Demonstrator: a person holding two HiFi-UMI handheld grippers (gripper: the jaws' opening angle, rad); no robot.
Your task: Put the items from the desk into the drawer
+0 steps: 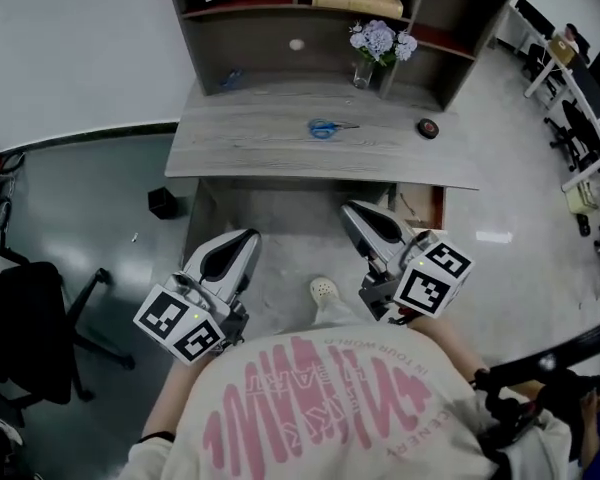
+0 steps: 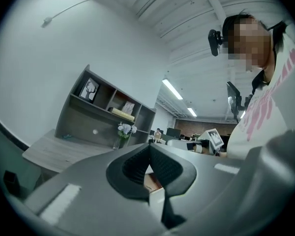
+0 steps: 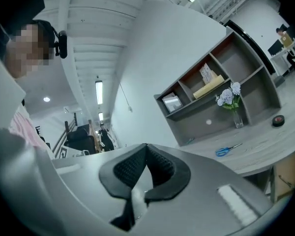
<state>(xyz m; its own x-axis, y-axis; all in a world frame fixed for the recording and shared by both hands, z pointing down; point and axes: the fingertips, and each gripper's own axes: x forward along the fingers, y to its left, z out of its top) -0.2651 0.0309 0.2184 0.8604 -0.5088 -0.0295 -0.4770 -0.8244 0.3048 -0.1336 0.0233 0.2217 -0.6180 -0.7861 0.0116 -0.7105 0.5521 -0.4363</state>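
Note:
Blue-handled scissors [image 1: 325,128] [image 3: 228,150] lie in the middle of the grey desk [image 1: 250,148]. To their right rests a small black round item [image 1: 427,128] [image 3: 278,121]. A small blue thing [image 1: 230,80] sits at the desk's back left. Below the desk's right front edge shows the brown inside of a drawer [image 1: 421,205]. My left gripper [image 1: 248,238] [image 2: 148,146] and right gripper [image 1: 351,211] [image 3: 146,145] hang close to the person's body, short of the desk. Both are shut, with nothing between the jaws.
A hutch [image 1: 450,38] at the desk's back holds a vase of flowers [image 1: 378,46], a book and a framed picture. A small black box [image 1: 163,203] stands on the floor at the left, near a black office chair [image 1: 30,338]. The person's shoe [image 1: 323,290] is under me.

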